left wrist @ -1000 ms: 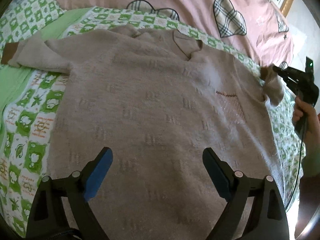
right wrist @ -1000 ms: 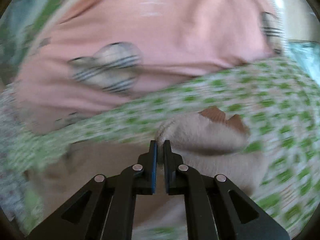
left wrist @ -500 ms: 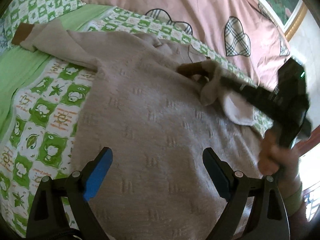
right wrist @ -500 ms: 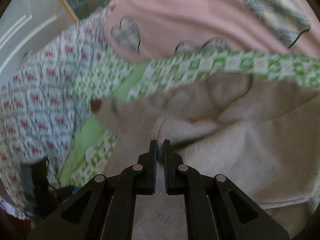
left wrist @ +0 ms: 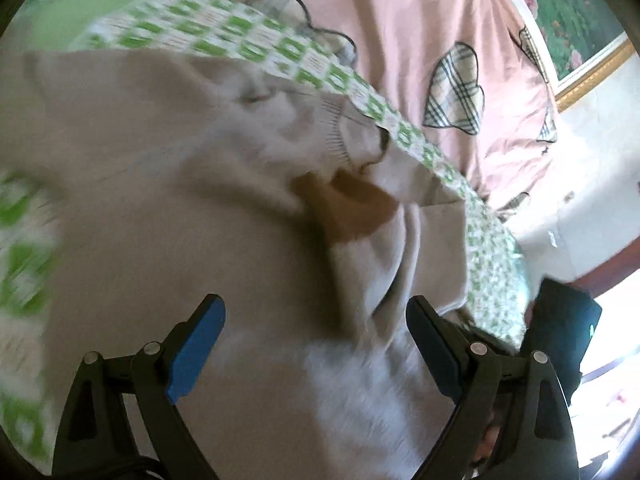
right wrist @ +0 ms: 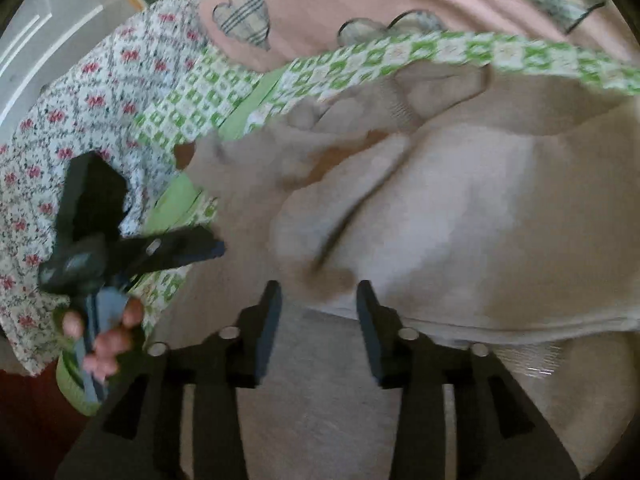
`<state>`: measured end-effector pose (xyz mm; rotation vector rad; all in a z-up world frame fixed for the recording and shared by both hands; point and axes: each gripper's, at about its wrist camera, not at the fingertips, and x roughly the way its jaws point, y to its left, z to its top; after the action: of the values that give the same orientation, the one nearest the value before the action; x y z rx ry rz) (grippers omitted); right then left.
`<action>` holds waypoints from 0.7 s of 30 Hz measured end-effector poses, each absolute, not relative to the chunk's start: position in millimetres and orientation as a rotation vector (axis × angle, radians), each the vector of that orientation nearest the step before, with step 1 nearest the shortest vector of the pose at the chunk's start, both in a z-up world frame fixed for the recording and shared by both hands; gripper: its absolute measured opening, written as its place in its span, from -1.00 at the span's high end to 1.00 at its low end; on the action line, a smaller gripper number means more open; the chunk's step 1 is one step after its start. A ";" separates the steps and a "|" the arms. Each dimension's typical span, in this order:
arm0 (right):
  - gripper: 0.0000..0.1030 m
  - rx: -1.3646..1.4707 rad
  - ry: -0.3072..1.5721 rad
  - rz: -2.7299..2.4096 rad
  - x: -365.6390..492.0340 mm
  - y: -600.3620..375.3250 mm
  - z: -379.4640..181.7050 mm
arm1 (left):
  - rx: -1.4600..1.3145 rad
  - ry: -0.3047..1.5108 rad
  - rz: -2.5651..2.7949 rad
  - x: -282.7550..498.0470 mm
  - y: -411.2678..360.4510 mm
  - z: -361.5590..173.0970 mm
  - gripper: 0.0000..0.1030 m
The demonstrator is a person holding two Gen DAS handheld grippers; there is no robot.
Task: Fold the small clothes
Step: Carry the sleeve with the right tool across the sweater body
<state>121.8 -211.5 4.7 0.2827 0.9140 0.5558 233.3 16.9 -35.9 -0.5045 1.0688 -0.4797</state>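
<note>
A beige knit sweater [left wrist: 152, 200] lies spread on the bed; it also shows in the right wrist view [right wrist: 460, 216]. Its right sleeve [left wrist: 384, 256], with a brown cuff [left wrist: 352, 208], lies folded across the body. My left gripper [left wrist: 316, 340] is open and empty just above the sweater's lower part. My right gripper [right wrist: 318, 312] is open, with the folded sleeve's edge lying just ahead of its fingers. The left gripper [right wrist: 132, 252] also shows at the left of the right wrist view, held in a hand.
A green-and-white patterned sheet [left wrist: 280, 48] covers the bed. A pink quilt with plaid hearts [left wrist: 440, 40] lies behind the sweater. A floral cloth [right wrist: 80, 100] lies at the left. A framed picture [left wrist: 568, 20] hangs on the wall.
My right gripper has carried the sleeve across the sweater's body and opened, letting it go. My left gripper has stayed open and shifted toward the sweater's right side.
</note>
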 end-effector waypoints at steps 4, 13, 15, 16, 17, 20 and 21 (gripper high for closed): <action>0.16 0.346 0.880 0.450 116.7 -251.5 8.7 | -0.520 1.148 -0.510 280.4 -11.3 -55.8 -0.77; 0.16 0.423 0.855 0.275 109.4 -311.3 4.0 | -0.452 0.909 -0.494 249.2 3.5 -26.5 0.83; 0.16 0.443 0.844 0.233 108.8 -323.3 3.4 | -0.468 0.884 -0.449 235.8 24.5 -25.0 0.83; 0.16 0.456 0.843 0.207 110.0 -330.7 2.8 | -0.470 0.886 -0.424 230.6 36.8 -28.8 0.84; 0.16 0.462 0.845 0.192 111.3 -334.1 2.4 | -0.461 0.898 -0.406 227.7 44.6 -32.4 0.83; 0.16 0.469 0.838 0.172 117.6 -341.8 5.0 | -0.434 0.934 -0.375 223.2 59.8 -43.2 0.78; 0.16 0.463 0.838 0.169 119.8 -342.2 5.9 | -0.442 0.950 -0.377 224.0 61.8 -46.6 0.65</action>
<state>119.8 -342.2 5.9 0.4631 0.8383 0.1686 224.0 61.8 -46.6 -0.4418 0.9495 -0.3770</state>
